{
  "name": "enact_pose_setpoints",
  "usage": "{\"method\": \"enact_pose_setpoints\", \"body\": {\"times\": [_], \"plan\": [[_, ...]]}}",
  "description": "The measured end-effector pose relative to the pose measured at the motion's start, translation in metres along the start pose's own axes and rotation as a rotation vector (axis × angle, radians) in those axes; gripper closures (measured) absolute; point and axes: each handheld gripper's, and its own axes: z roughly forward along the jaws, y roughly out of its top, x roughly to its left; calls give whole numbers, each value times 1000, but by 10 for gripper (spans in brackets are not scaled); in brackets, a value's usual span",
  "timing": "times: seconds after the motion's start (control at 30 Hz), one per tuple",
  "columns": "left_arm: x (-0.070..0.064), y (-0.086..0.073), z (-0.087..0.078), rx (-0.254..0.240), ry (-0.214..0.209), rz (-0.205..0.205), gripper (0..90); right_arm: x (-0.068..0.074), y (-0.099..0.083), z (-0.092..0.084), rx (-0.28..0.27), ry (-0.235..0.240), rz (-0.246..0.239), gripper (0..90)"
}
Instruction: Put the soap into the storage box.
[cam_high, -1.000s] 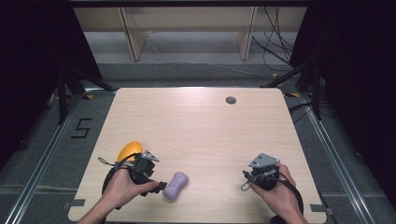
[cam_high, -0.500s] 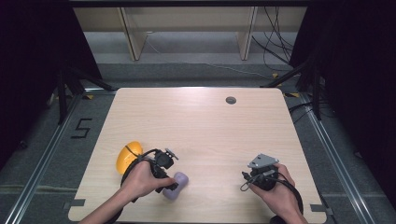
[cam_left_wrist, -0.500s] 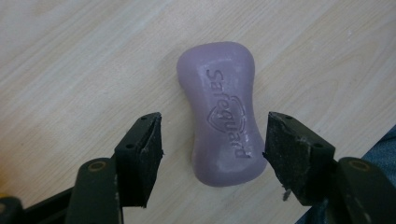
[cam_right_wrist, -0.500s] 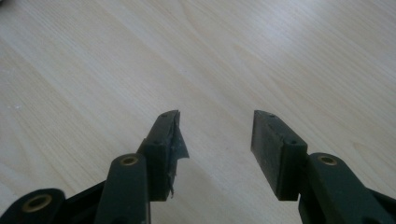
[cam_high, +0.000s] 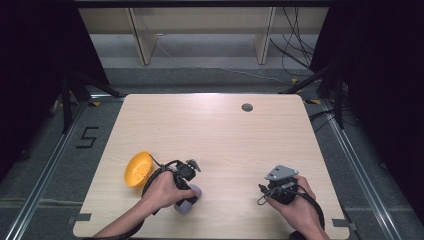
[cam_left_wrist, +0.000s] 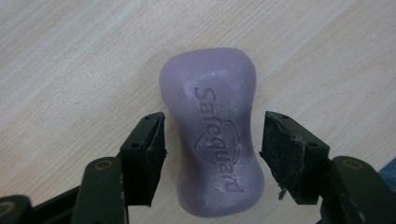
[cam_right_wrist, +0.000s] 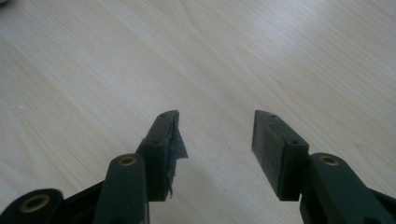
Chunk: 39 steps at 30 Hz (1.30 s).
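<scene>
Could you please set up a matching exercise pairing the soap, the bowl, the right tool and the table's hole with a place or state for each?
Things:
1. soap
2. bowl
3. right tool
4. hole

Places or states:
A. open over bare wood
B. far side of the table
C. purple, between the left tool's pads
D. yellow, beside the left hand

Pairs: 1-C, 2-D, 3-A, 4-B

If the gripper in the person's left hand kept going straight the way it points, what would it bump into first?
Probably the purple waisted soap bar: it already lies between the left gripper's closing jaws, with narrow gaps at both pads, on the light wooden table.
</scene>
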Motion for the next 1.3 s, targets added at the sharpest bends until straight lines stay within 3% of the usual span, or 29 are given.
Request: {"method": "enact_pose_setpoints", "body": {"times": [0.57, 0.73, 0.97, 1.2, 1.23, 1.3], "plan": [[-1, 4, 12, 55, 37, 1, 426, 1, 0, 0, 8, 8, 10, 513], [-5, 2, 16, 40, 48, -17, 454, 1, 0, 1, 6, 6, -4, 512], [-6, 3, 17, 50, 74, -8, 485, 1, 0, 1, 14, 12, 3, 509], [-5, 2, 17, 42, 67, -11, 490, 2, 0, 1, 15, 16, 7, 507], [-6, 1, 17, 38, 62, -28, 490, 2, 0, 1, 15, 17, 11, 507], [-4, 1, 17, 39, 64, -12, 491, 2, 0, 1, 15, 17, 12, 507]]}}
